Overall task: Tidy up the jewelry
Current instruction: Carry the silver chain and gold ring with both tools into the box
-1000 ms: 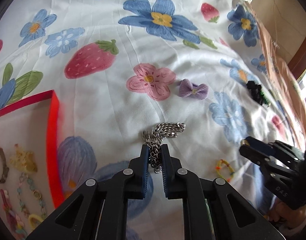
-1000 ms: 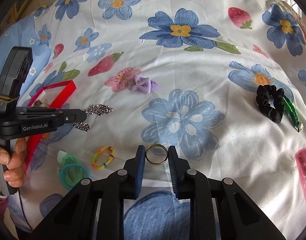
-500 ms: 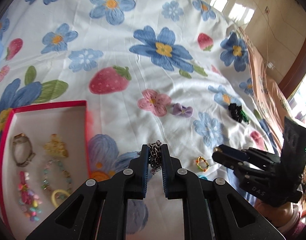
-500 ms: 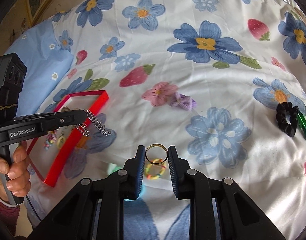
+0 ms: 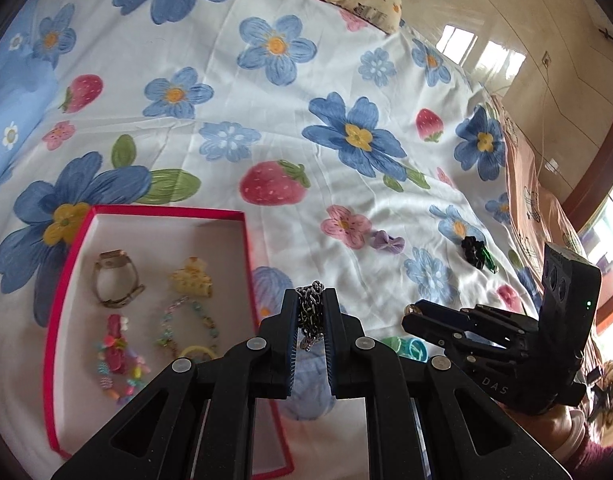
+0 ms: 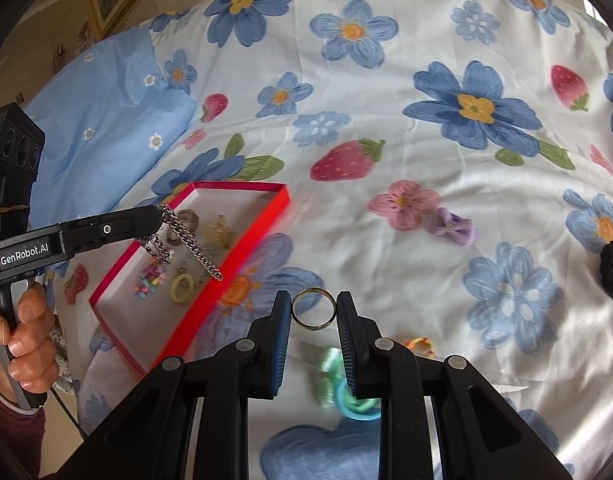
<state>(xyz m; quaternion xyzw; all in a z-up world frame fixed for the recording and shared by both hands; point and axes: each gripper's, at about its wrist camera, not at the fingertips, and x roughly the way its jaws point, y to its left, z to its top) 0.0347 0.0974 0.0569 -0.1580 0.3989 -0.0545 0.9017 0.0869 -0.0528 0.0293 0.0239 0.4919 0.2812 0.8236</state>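
My left gripper [image 5: 311, 300] is shut on a silver chain [image 5: 311, 312], held in the air just right of the red-rimmed box [image 5: 146, 213]. In the right wrist view the chain [image 6: 186, 244] dangles from the left gripper [image 6: 156, 216] over the box [image 6: 242, 236]. My right gripper [image 6: 312, 310] is shut on a gold ring [image 6: 313, 313], held above the bedsheet; it also shows in the left wrist view [image 5: 410, 314]. The box holds a watch [image 5: 116, 280], a yellow clip [image 5: 192, 282], bead bracelets [image 5: 186, 324] and a colourful beaded piece [image 5: 118, 356].
On the flowered bedsheet lie a purple bow [image 5: 388, 242], a black scrunchie [image 5: 472, 248] with a green piece, a rainbow band [image 6: 420, 344] and green-blue rings [image 6: 354, 396]. A blue pillow [image 6: 102, 120] lies at the far left. The bed's right edge drops to a tiled floor.
Both grippers have risen and pulled back. The left gripper has lifted the chain off the sheet and carried it left, over the box edge. The right gripper still holds the ring.
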